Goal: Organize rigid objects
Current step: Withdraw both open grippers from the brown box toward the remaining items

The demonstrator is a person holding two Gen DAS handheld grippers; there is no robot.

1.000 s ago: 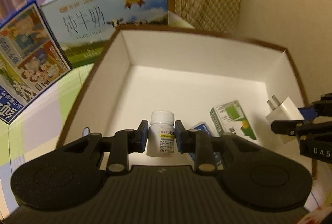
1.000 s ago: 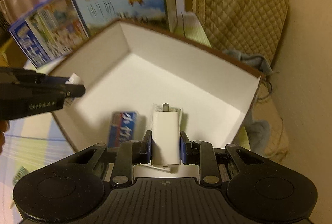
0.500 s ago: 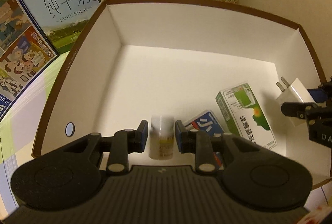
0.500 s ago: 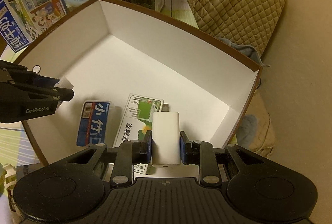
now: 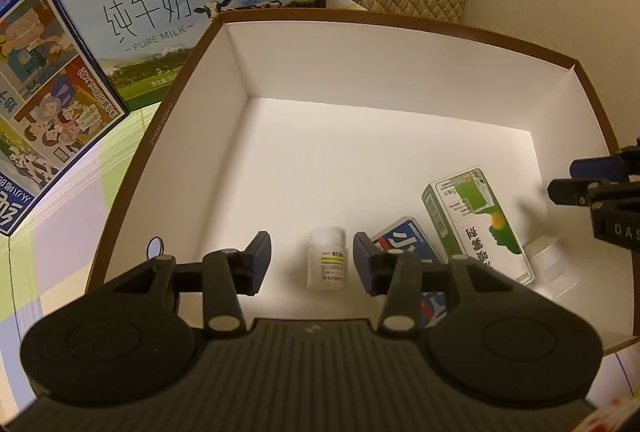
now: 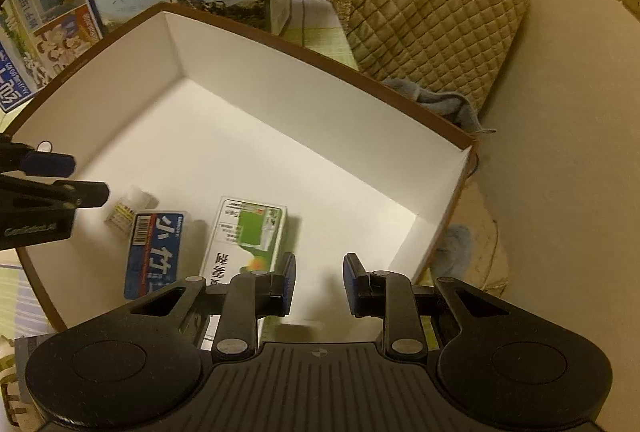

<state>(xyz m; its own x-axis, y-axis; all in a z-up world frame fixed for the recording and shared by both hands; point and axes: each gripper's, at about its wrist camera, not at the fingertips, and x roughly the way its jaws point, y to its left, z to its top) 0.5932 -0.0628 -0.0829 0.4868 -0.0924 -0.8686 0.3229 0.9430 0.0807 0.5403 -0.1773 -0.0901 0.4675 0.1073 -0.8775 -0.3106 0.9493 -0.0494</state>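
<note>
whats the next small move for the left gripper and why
Probably lift the left gripper straight up out of the box: its jaws are opening, and the white bottle rests on the box floor between them, free of both pads.

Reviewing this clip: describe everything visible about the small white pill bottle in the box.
The pill bottle is small, white and looks like plastic, with a white cap and a label bearing a yellow band and fine print. It rests on the white floor of the brown-rimmed cardboard box, near its front wall, left of the blue packet. It sits between the opening left tongs, whose pads stand clear of it; nothing grips it.
</note>
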